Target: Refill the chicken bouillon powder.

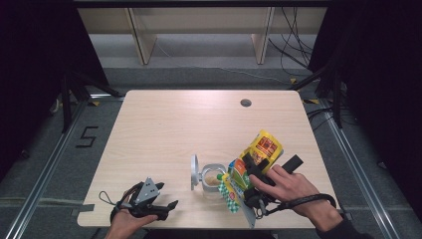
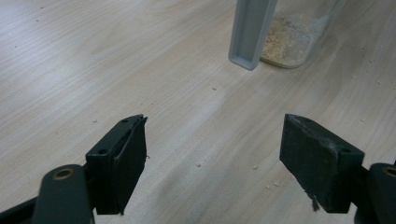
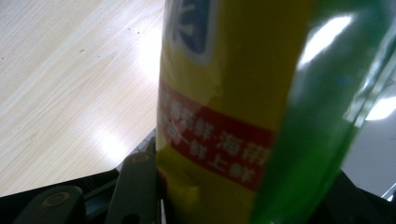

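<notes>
Right tool point(image 1: 254, 180): clamped on the yellow snack bag point(image 1: 251, 162); you tip its mouth squarely over the clear container point(image 1: 213, 180).
Left tool point(image 1: 149, 201): jaws wide, empty; rest it on the tabletop point(image 1: 164, 124), near the flipped-up lid point(image 1: 194, 172).

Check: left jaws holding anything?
No: the left gripper has its jaws wide apart over bare table, nothing between them.

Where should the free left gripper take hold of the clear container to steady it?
Grip the clear container across its body, below the rim, coming in from the person's near side. Its grey lid stands open on the left, and the snack bag held by the right gripper tilts in from the right. The left gripper is open with empty fingers.
</notes>
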`<state>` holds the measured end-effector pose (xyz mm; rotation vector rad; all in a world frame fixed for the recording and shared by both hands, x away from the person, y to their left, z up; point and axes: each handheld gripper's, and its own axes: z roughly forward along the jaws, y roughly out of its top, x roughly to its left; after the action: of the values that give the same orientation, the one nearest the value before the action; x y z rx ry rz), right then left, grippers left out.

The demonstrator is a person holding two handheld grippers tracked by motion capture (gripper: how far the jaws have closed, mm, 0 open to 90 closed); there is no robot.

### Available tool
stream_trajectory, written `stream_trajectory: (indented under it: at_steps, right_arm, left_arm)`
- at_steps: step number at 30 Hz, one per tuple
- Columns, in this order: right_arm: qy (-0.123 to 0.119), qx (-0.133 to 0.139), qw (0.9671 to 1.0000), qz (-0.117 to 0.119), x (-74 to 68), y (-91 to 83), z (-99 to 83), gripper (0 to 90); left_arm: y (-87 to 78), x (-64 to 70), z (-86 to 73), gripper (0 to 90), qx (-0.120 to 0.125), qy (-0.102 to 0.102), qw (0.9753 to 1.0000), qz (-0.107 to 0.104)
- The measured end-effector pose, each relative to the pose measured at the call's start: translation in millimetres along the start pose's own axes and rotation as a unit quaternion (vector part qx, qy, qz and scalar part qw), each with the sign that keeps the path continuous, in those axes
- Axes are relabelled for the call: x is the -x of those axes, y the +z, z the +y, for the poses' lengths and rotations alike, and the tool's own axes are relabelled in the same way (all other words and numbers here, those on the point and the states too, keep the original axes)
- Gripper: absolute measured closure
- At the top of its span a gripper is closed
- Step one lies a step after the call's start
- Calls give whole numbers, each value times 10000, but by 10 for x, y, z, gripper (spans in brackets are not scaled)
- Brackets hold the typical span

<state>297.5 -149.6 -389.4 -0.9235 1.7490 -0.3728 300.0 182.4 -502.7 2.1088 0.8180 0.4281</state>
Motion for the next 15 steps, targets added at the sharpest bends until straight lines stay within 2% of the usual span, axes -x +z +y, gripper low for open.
stream_trajectory:
  at_steps: [1, 15]
  right_arm:
    - [13, 25, 10000, 54, 4, 4, -1, 585]
    - [31, 5, 10000, 58, 15, 4, -2, 585]
  left_arm:
    - [0, -4, 0, 224, -7, -3, 10000, -27]
    - [-2, -6, 1, 224, -16, -3, 10000, -31]
